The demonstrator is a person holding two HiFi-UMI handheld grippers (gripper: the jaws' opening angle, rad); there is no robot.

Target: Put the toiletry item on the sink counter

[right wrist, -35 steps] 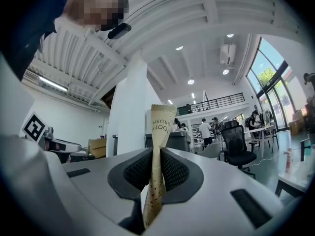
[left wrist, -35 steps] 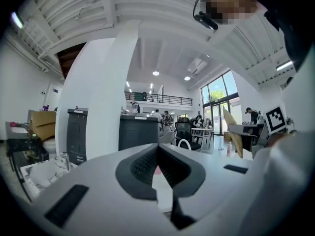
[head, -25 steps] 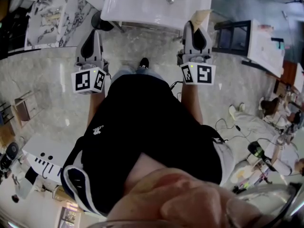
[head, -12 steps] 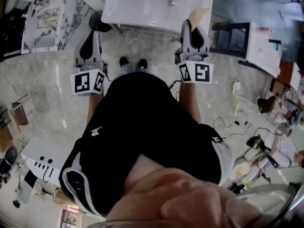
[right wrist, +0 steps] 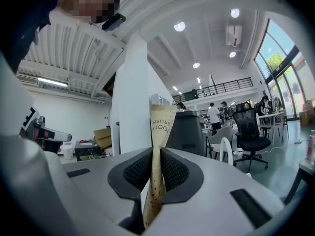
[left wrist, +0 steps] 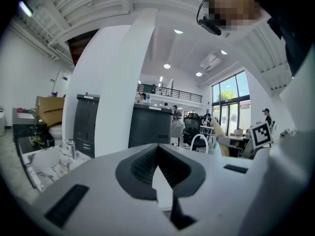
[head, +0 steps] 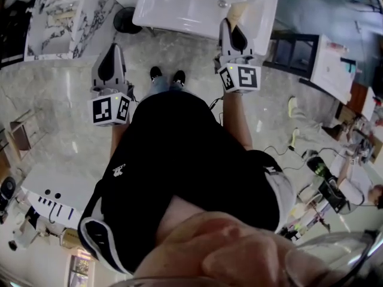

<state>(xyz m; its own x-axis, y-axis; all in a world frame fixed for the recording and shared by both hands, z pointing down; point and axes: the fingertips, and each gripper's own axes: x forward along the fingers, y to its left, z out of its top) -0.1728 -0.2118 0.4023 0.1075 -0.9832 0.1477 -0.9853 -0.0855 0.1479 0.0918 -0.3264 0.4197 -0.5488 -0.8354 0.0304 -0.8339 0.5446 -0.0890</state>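
The toothbrush packet (right wrist: pixel 161 124) points lengthwise forward from the right claw (right wrist: pixel 156 154).

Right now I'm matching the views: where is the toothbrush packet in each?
Head view: packet, top, right of centre, past the right gripper, over the sink.
Right gripper view: centre, clamped between the jaws.
Left gripper view: cannot make it out.
Shared landmark: white pillar, in both gripper views.
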